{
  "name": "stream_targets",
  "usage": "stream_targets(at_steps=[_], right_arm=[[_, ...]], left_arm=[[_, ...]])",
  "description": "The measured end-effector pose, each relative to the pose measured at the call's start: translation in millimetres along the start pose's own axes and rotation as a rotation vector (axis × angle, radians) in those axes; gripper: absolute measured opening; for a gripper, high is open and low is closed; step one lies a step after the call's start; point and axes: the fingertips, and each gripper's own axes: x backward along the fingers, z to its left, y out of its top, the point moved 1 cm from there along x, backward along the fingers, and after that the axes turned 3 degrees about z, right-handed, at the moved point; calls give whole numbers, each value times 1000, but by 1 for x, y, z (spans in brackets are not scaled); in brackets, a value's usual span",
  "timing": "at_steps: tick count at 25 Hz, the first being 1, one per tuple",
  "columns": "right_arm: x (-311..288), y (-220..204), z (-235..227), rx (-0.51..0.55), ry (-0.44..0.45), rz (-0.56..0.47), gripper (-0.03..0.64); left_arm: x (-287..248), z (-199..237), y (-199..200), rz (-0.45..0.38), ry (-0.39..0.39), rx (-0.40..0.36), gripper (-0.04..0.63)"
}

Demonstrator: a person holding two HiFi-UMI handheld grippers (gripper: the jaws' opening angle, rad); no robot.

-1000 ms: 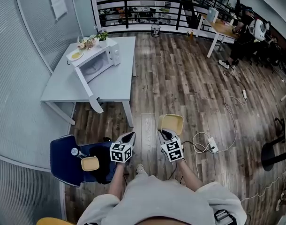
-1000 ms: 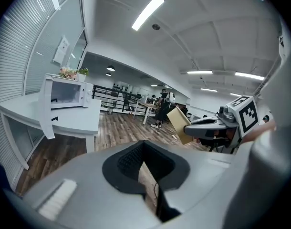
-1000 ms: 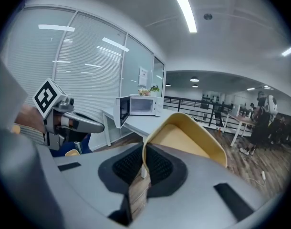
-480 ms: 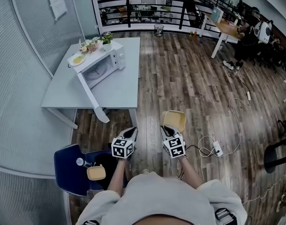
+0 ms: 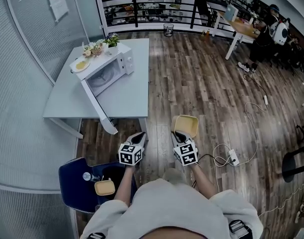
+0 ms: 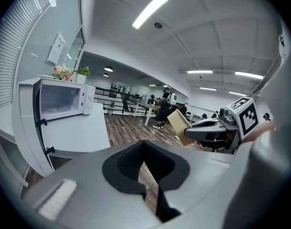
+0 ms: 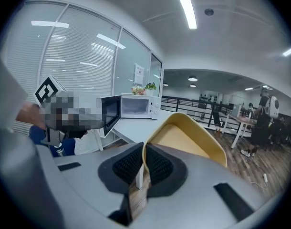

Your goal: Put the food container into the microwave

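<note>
A white microwave [image 5: 112, 66] stands on a white table [image 5: 129, 96] ahead and to the left, its door [image 5: 97, 106] swung wide open. My right gripper [image 5: 180, 137] is shut on the rim of a yellow food container [image 5: 186, 126], held out over the wooden floor short of the table. In the right gripper view the pads pinch the container [image 7: 188, 137] wall, with the microwave [image 7: 138, 106] beyond. My left gripper [image 5: 137, 139] hangs beside it, jaws shut and empty. The left gripper view shows the microwave [image 6: 64, 99] and the held container [image 6: 180, 125].
A blue chair [image 5: 72, 185] at lower left carries a bottle and a small yellow lid [image 5: 104, 187]. A plate [image 5: 81, 64] and flowers [image 5: 94, 48] sit on the microwave. A power strip [image 5: 231, 157] with cables lies on the floor to the right. A railing [image 5: 152, 6] runs behind.
Both grippers have moved forward towards the table, the right one still carrying the container. The table and microwave show nearer; the blue chair has slipped back.
</note>
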Motion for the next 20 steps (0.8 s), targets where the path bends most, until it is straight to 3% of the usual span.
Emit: stream_targets(at_steps=[20], right_arm=[[-77, 18, -48, -8, 36, 10, 28]], left_arm=[[-75, 41, 33, 24, -7, 0, 11]])
